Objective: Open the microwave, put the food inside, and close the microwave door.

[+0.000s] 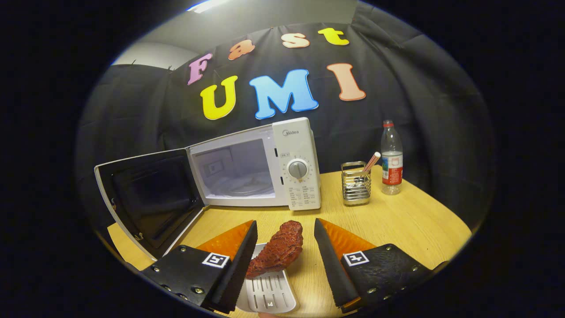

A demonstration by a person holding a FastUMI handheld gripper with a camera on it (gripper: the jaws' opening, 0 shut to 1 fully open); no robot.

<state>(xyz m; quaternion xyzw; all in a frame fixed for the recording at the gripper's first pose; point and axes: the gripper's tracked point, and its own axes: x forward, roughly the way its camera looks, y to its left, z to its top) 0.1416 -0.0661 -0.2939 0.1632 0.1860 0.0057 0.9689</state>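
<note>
You can read one brand, "Midea", at the top of the microwave [269,165]'s control panel [298,164]. The print around and below its dial [297,169] is too small to read, and so is the bottle [391,158]'s label.

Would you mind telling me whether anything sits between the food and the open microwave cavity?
Nothing visible does. The food lies on a white tray between the open jaws of the gripper, and bare table runs from it to the microwave. Its door is swung aside; the utensil holder and bottle stand off to the side.
</note>
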